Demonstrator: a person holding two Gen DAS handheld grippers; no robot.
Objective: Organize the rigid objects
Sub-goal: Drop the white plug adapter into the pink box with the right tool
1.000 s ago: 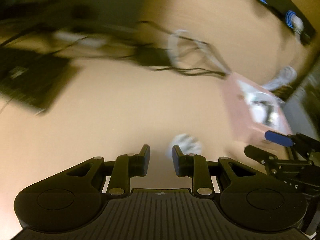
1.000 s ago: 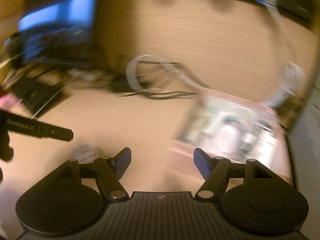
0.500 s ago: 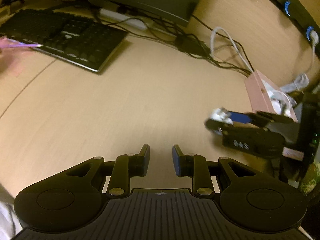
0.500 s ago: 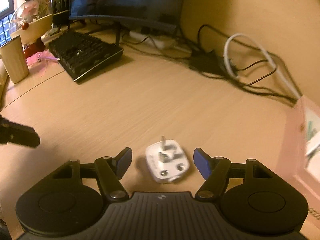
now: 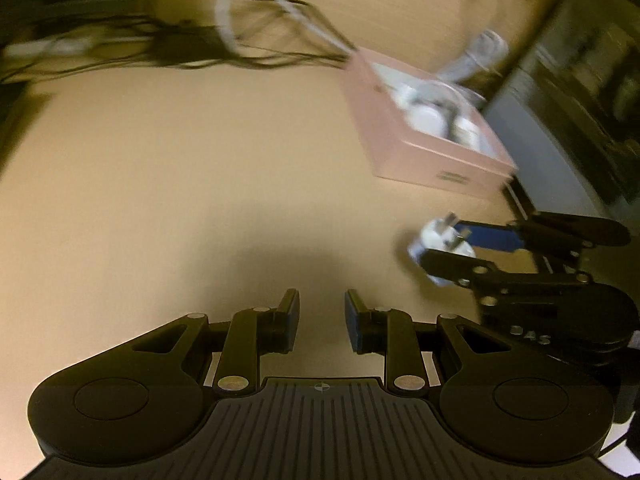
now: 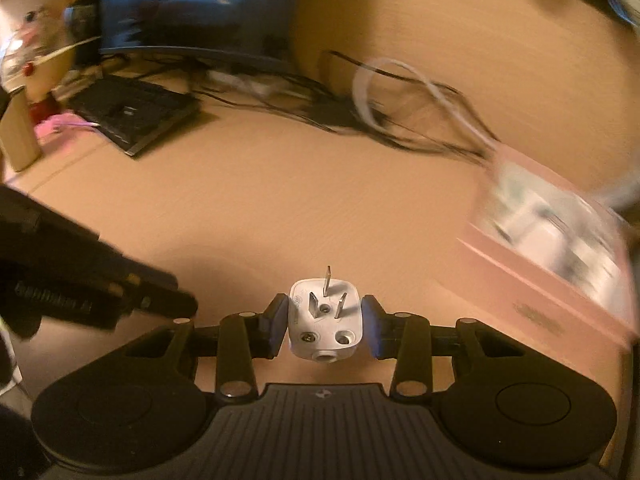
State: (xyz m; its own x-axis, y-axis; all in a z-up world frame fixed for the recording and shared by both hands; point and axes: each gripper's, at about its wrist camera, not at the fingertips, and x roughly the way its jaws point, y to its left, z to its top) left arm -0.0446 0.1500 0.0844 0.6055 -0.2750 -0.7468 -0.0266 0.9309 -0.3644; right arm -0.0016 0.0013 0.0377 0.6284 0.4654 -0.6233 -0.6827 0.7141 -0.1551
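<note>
A white three-pin plug adapter [image 6: 324, 328] sits between the blue pads of my right gripper [image 6: 323, 320], prongs pointing up and forward. The jaws are closing and both pads touch its sides. In the left wrist view the same adapter [image 5: 438, 240] shows at the right, pinched in the right gripper [image 5: 440, 246] just above the wooden desk [image 5: 180, 184]. My left gripper [image 5: 322, 312] hovers over bare desk with a narrow gap between its pads and nothing in it. An open pink box [image 5: 424, 152] holding white items lies beyond the adapter, to the right [image 6: 540, 288].
A tangle of black and white cables [image 5: 260, 40] runs along the back of the desk. A black keyboard [image 6: 132, 116], a monitor [image 6: 192, 0] and a tan cup [image 6: 18, 136] stand at the far left. A dark cabinet [image 5: 560, 120] borders the box on the right.
The right gripper's jaws have drawn in around the adapter, which lay loose between them half a second ago. Both views have swung toward the pink box. The left gripper's gap is unchanged.
</note>
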